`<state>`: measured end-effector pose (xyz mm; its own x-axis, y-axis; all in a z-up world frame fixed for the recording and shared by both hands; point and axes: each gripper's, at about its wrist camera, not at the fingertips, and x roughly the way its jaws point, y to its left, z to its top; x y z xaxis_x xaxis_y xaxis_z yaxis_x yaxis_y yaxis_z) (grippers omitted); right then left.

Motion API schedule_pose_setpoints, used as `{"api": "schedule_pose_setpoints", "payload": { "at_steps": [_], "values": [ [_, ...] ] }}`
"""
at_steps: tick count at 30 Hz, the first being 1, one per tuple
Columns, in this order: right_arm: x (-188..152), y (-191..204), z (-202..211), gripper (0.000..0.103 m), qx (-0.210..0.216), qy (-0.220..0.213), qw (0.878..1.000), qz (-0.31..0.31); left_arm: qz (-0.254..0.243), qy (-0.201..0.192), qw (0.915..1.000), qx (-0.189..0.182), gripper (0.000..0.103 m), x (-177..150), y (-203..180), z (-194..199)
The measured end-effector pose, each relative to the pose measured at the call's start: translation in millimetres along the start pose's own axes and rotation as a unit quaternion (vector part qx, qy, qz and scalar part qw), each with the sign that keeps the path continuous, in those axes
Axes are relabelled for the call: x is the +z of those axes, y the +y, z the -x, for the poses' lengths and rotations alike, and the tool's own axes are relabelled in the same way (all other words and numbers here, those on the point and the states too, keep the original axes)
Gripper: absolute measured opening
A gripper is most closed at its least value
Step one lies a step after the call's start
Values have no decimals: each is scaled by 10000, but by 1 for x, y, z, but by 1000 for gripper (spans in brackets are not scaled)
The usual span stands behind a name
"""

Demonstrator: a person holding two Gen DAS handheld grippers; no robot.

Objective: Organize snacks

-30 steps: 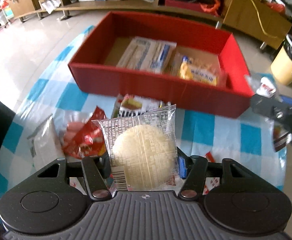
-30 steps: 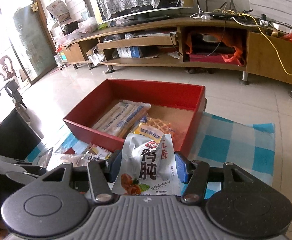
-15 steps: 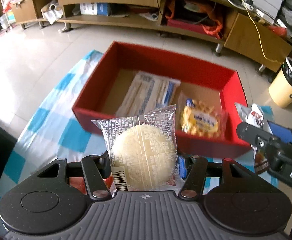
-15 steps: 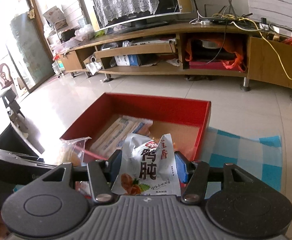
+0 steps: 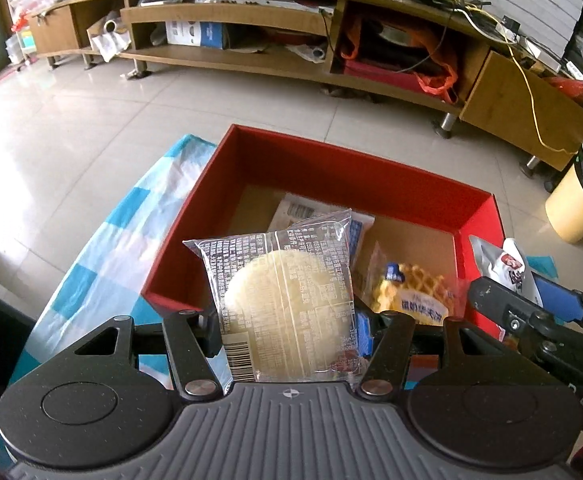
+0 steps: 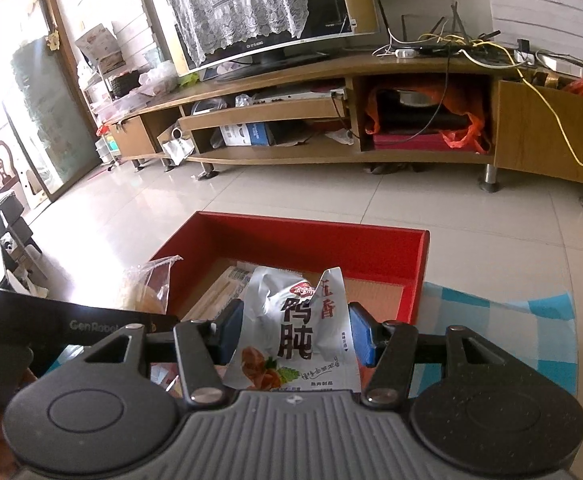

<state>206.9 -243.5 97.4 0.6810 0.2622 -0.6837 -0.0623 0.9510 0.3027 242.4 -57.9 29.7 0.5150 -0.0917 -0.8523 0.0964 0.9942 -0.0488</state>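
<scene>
My left gripper (image 5: pixel 287 332) is shut on a clear packet with a round pale cake (image 5: pixel 287 300), held upright over the near wall of the red box (image 5: pixel 355 172). The box holds a flat blue-and-white packet (image 5: pixel 299 212) and a yellow waffle packet (image 5: pixel 411 296). My right gripper (image 6: pixel 295 336) is shut on a white pouch with Chinese print (image 6: pixel 299 328), held above the near edge of the red box (image 6: pixel 303 240). The right gripper and its pouch also show at the right in the left wrist view (image 5: pixel 507 268). The cake packet shows at the left in the right wrist view (image 6: pixel 147 292).
The box stands on a blue-and-white checked cloth (image 5: pixel 103 240) over the table. Beyond is tiled floor, a long wooden TV cabinet (image 6: pixel 331 92) with a television, and a yellow bin with a black liner (image 5: pixel 579 200) at the right.
Both grippers have moved forward and up with their packets, from over the loose snacks on the cloth to over the red box's near edge. The grips have not changed.
</scene>
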Motion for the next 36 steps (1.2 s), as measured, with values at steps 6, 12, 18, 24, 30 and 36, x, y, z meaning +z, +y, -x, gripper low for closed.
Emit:
{"api": "schedule_pose_setpoints", "payload": {
  "at_steps": [6,12,18,24,30,36],
  "values": [
    [4,-4,-9,54,-62,23,9999,-94,-47,-30,10000,-3,66,10,-4,-7],
    [7,-5,-21,54,-109,61,9998,-147,-96,-1,9999,31,66,15,-4,-17],
    [8,-2,-34,54,-181,133,9997,-102,-80,59,9999,35,66,18,-1,-23],
    [6,0,-40,54,-320,196,9993,-19,-124,91,9999,70,66,18,-3,-28],
    [7,-2,-40,55,-379,158,9992,0,-202,63,9998,69,69,17,-5,-27],
    [5,0,-43,56,-421,217,9989,24,-308,-44,9994,125,76,17,-9,-24]
  ]
}}
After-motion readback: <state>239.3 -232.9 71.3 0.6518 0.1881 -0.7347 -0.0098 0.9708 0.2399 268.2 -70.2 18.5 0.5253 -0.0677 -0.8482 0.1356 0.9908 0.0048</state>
